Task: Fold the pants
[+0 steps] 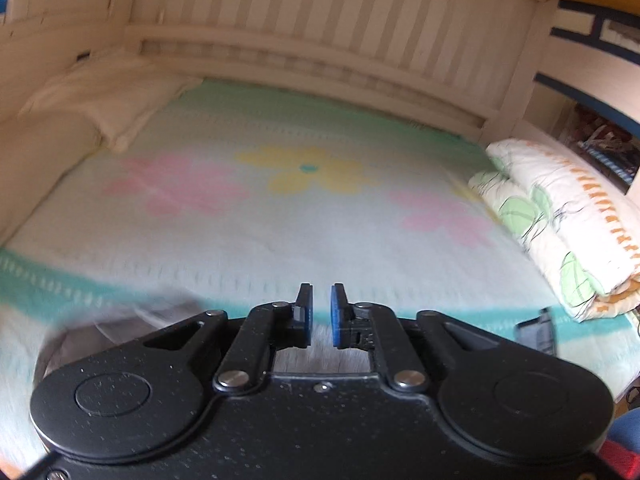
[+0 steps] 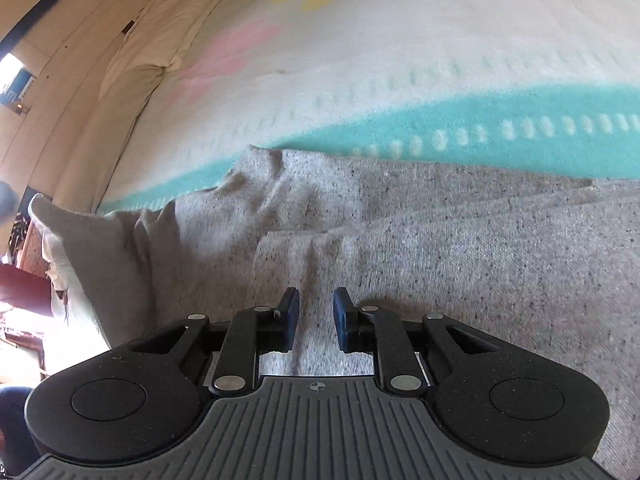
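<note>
Pants (image 2: 400, 248) are laid flat on the blanket (image 2: 400, 52), rumpled at the left edge. Right gripper (image 2: 316, 320) is held over them, jaws slightly apart, nothing clamped. Left gripper (image 1: 321, 316) likewise gapped and empty, over blanket.

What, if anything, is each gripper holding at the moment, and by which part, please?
Nothing, as far as shown. The left gripper and right gripper each show an empty gap; the speckled grey fabric pants lie loose under the right one.
</note>
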Demonstrator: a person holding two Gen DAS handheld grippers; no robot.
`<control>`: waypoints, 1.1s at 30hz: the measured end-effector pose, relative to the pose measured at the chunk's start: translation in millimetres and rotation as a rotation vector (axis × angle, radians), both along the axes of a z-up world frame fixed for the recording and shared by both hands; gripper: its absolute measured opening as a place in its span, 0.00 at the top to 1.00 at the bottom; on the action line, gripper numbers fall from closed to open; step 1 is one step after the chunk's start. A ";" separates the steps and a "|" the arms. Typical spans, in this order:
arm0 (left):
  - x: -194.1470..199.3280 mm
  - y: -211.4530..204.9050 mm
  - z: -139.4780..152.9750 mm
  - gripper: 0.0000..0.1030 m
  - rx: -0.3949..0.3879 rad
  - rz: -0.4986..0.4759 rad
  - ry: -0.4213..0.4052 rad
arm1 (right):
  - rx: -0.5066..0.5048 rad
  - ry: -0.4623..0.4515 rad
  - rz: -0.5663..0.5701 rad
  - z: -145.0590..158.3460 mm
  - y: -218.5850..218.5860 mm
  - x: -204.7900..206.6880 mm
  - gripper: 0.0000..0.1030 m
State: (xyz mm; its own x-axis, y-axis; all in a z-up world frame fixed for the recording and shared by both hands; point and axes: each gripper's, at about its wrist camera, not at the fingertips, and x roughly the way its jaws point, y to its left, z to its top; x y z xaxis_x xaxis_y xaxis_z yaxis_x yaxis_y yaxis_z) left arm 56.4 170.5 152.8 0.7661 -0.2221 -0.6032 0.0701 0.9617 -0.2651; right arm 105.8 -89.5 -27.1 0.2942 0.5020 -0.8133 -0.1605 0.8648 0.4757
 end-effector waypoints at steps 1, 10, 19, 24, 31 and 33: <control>0.4 4.3 -6.9 0.83 -0.006 0.016 0.023 | -0.003 -0.004 0.005 0.8 1.7 -0.5 0.82; -29.7 129.9 -58.8 0.43 -0.137 0.400 0.140 | -0.007 -0.002 0.055 -0.6 25.3 1.8 0.82; -50.9 222.7 -138.1 0.38 -0.449 0.577 0.366 | -0.040 -0.003 0.110 -5.1 42.4 -0.6 0.82; -60.2 218.0 -141.2 0.37 -0.413 0.647 0.334 | -0.031 0.006 0.110 -6.5 42.8 1.5 0.82; -48.4 217.2 -161.2 0.26 -0.428 0.694 0.396 | -0.028 0.009 0.128 -6.9 46.3 1.6 0.82; -46.4 220.7 -163.7 0.21 -0.463 0.712 0.369 | -0.027 0.011 0.134 -7.2 47.8 1.2 0.82</control>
State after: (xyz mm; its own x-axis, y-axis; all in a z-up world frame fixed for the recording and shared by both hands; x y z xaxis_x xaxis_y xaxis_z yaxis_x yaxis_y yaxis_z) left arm 10.0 391.2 -10.9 0.5915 -0.0522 -0.8046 -0.6621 0.5380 -0.5217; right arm 107.0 -41.6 -34.3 0.2174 0.5143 -0.8296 -0.2703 0.8484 0.4552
